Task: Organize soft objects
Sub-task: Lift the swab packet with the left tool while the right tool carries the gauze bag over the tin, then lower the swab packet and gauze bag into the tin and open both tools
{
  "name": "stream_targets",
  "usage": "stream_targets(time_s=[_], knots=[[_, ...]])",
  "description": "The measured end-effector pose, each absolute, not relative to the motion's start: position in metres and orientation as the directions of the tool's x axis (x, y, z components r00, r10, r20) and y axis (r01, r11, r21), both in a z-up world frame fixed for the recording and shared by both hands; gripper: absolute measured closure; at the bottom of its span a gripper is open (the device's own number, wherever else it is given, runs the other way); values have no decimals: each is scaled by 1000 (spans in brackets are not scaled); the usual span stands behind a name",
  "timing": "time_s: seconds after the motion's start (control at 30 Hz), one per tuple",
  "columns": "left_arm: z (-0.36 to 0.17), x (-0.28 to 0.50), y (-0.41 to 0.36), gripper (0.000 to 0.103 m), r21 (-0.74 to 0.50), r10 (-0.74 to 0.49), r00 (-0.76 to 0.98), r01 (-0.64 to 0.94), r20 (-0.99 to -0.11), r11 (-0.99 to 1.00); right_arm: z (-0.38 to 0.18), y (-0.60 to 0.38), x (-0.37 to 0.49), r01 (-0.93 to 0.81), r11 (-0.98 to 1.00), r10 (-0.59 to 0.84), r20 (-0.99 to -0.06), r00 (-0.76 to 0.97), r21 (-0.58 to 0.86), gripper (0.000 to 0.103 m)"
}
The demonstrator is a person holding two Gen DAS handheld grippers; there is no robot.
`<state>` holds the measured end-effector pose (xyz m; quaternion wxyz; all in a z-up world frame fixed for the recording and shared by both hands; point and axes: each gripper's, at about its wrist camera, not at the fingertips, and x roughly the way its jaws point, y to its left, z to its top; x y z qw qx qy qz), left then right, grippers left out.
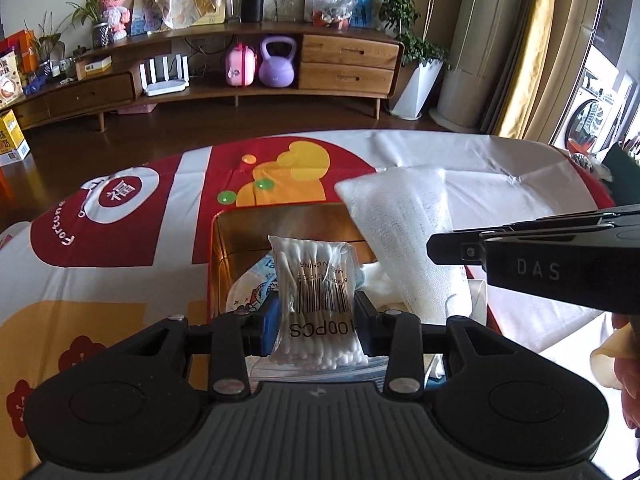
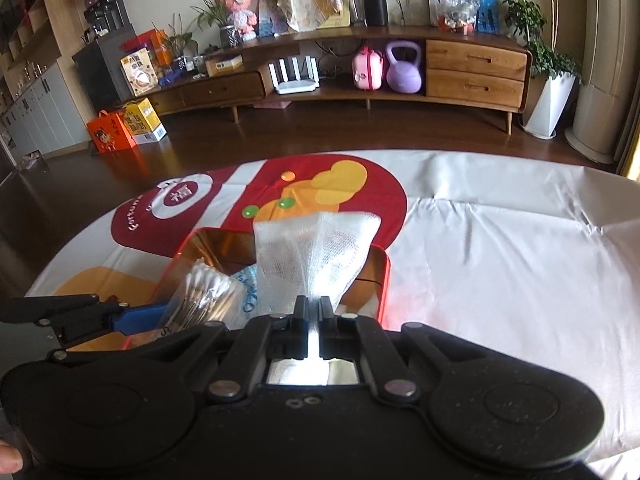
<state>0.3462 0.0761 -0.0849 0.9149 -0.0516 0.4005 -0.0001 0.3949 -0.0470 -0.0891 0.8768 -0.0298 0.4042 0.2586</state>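
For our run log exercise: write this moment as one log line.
left gripper: holds swab pack | right gripper: holds gauze | both over tin

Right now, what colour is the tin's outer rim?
Red, with a shiny gold inside; the tin shows it best in the right wrist view.

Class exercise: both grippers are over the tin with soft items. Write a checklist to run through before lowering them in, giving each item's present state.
1. Left gripper grips the cotton swab pack: ok.
2. Right gripper pinches the gauze: ok.
3. Tin open: ok.
4. Both items over the tin: ok.
5. Room left beside the items already in the tin: cannot tell.
6. Grippers clear of each other: ok, but close.
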Motion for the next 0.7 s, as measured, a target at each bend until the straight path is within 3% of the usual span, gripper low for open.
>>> stream_targets(time_s=[0.5, 0.7], knots=[[-111, 363, 75, 65, -102, -56, 633, -36, -772, 994, -121, -44, 401, -472, 870, 399, -763, 509, 141, 95], [-112, 365, 70, 65, -81, -45, 630, -28, -775, 996, -116, -48, 400, -452, 879, 399, -754, 522, 152, 85]])
